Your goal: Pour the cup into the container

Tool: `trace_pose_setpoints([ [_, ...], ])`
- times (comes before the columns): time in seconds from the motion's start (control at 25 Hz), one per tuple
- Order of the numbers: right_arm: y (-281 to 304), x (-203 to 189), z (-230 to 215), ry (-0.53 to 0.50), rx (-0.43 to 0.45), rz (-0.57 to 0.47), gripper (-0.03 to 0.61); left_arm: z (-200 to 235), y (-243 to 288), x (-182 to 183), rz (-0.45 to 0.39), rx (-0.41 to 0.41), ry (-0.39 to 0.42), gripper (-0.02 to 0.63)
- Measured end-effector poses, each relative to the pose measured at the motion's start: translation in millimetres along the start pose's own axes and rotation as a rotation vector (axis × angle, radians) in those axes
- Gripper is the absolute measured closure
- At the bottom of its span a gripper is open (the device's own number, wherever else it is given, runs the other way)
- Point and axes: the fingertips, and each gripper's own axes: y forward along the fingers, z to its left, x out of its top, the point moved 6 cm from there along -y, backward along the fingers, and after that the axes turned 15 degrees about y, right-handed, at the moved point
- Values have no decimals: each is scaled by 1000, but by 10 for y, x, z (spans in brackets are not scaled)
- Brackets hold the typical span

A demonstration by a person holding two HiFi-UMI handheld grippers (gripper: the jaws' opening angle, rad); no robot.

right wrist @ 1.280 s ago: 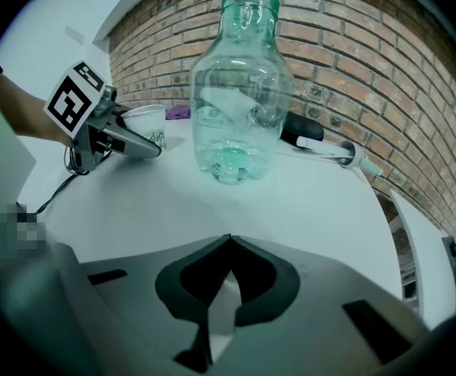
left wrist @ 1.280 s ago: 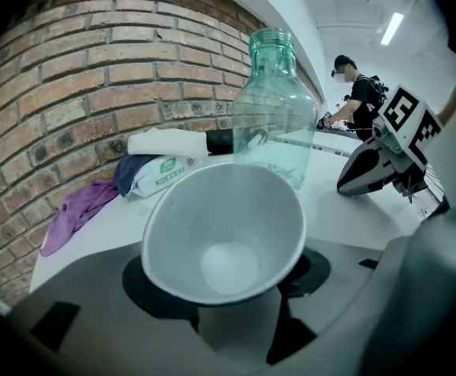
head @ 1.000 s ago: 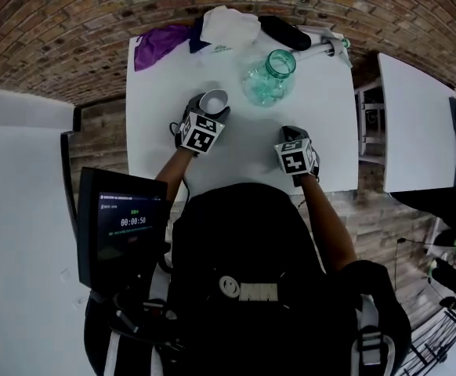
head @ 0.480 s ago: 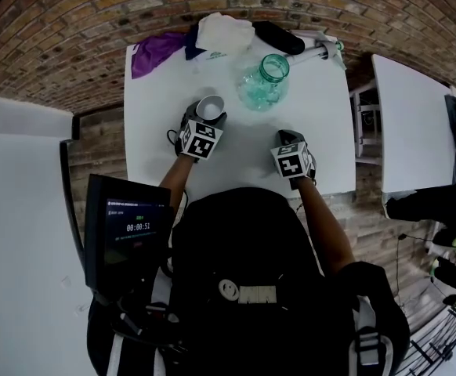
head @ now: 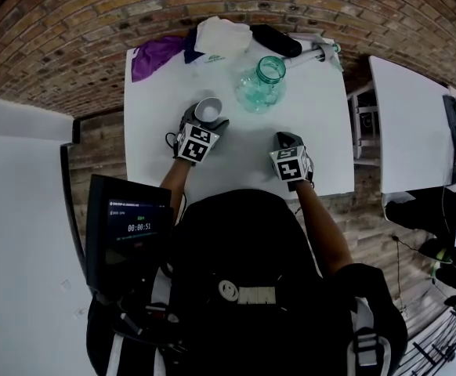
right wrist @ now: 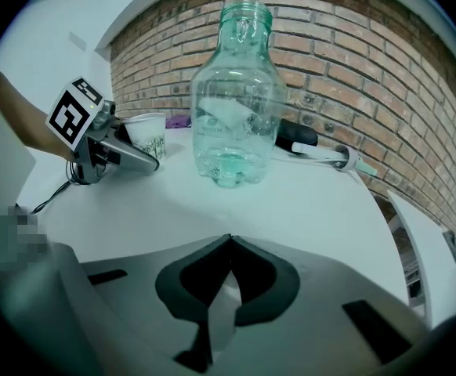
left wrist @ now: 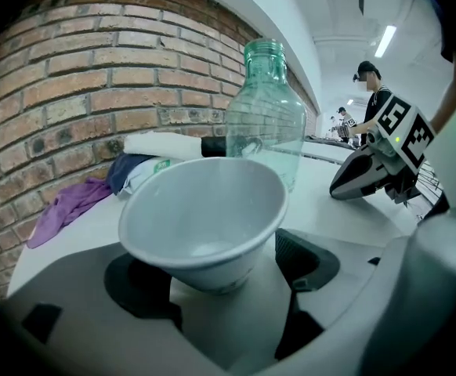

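A white paper cup point(head: 208, 110) stands on the white table point(head: 322, 131) between the jaws of my left gripper point(head: 204, 120). In the left gripper view the cup point(left wrist: 204, 210) looks empty. The jaws have just been opening, and a gap shows beside the right pad point(left wrist: 306, 257). The clear greenish glass jar point(head: 259, 84) stands upright to the cup's right, mouth open, with a little pale content at its bottom point(right wrist: 232, 163). My right gripper point(head: 284, 139) rests shut near the table's front edge, nothing in it. Its tips meet point(right wrist: 228, 241) in front of the jar.
At the table's far edge by the brick wall lie a purple cloth point(head: 156, 53), a white cloth point(head: 222, 34), a black object point(head: 275, 39) and a white tool with a green tip point(head: 314, 52). A monitor point(head: 126, 222) stands at my left, another white table point(head: 408, 124) at the right.
Both grippers and the cup stay where they were. Only the head view has shifted a little.
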Motion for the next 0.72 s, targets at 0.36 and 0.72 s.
trace_pose_setpoints([
  [0.36, -14, -29, -2, 1, 0, -63, 574, 146, -428, -164, -77, 214, -194, 5],
  [0.72, -36, -49, 14, -15, -5, -84, 574, -43, -854, -324, -101, 389, -164, 9],
])
